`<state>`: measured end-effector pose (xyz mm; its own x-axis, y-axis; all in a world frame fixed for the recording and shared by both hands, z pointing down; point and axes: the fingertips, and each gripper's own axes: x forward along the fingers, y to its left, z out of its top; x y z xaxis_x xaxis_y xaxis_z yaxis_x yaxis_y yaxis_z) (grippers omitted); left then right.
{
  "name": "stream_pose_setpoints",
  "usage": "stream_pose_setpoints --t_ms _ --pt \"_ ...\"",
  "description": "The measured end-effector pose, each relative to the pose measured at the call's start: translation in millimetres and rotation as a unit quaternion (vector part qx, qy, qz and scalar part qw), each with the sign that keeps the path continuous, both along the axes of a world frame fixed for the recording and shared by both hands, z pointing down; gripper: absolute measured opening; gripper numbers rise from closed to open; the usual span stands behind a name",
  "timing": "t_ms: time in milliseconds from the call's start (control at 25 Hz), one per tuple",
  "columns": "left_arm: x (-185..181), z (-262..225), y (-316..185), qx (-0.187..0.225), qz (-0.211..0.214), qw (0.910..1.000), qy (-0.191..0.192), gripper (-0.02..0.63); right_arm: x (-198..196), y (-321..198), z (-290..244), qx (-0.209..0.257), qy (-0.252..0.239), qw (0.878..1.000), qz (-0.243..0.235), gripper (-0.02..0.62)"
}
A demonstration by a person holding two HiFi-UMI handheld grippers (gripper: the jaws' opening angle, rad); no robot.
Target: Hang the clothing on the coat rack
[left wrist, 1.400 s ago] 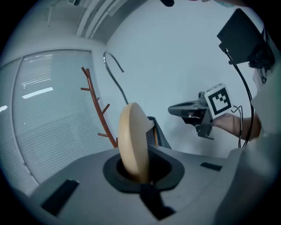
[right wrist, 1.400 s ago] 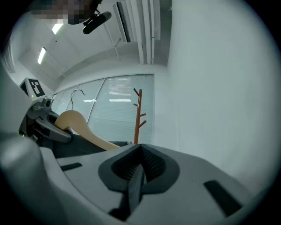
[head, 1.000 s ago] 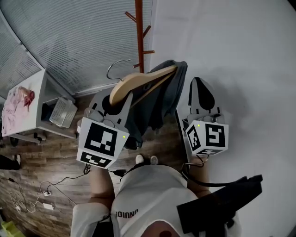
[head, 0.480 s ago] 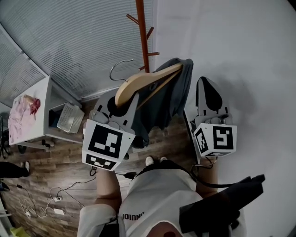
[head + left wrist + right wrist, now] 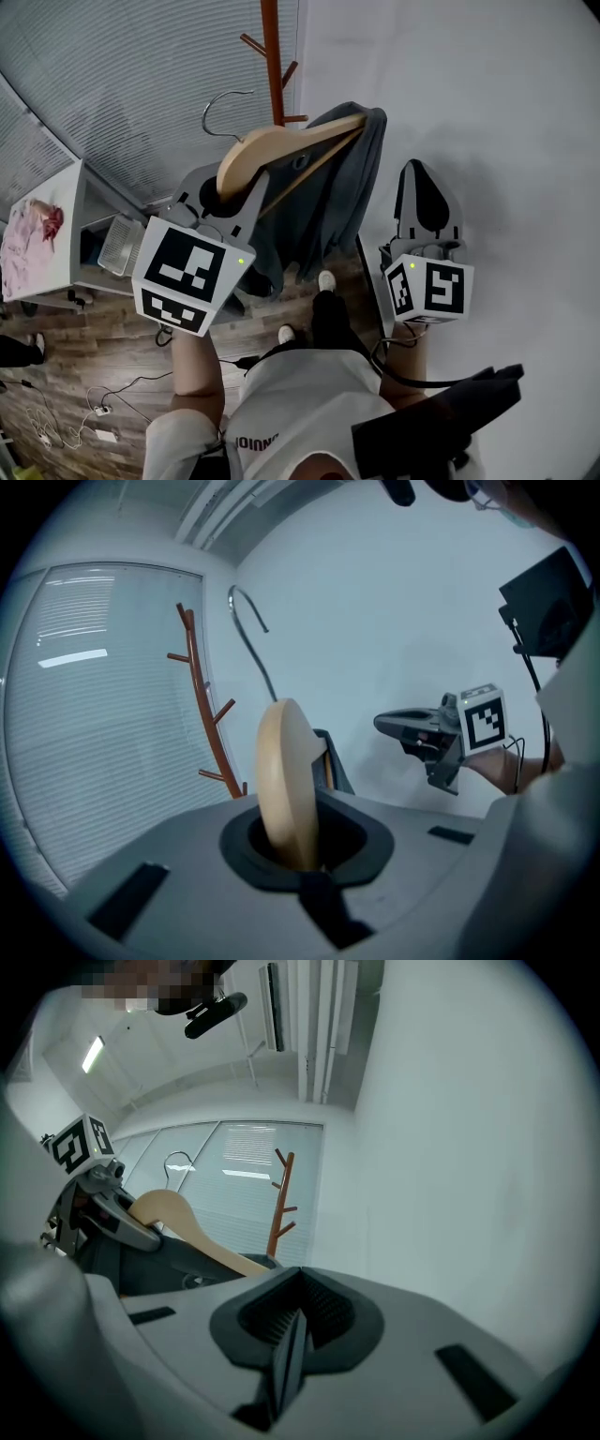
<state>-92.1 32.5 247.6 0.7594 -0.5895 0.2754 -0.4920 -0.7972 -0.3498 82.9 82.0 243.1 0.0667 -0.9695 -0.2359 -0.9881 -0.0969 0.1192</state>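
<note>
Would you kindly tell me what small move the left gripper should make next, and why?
I'd probably move the left gripper toward the coat rack: it is shut on the wooden hanger carrying the grey garment, and the metal hook is on no peg yet.

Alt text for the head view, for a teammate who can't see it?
The left hand-held gripper, shut on a wooden hanger draped with a dark grey garment, holds it up near the reddish-brown coat rack, not yet on a peg. The right hand-held gripper is shut and empty to the garment's right.
</note>
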Motion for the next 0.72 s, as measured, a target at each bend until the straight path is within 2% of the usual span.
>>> stream_pose_setpoints --t_ms 200,440,720 --pt "23 -16 -27 0.011 -0.005 0.9999 0.003 0.023 22 -38 -8 0.007 -0.002 1.000 -0.012 0.020" --pt "41 -29 -85 0.008 -0.023 0.9996 0.017 0.023 43 -110 -22 0.016 0.001 0.999 -0.036 0.020" --pt "82 -35 -111 0.011 -0.050 0.9986 0.016 0.023 84 -143 -22 0.022 -0.002 0.997 -0.068 0.020"
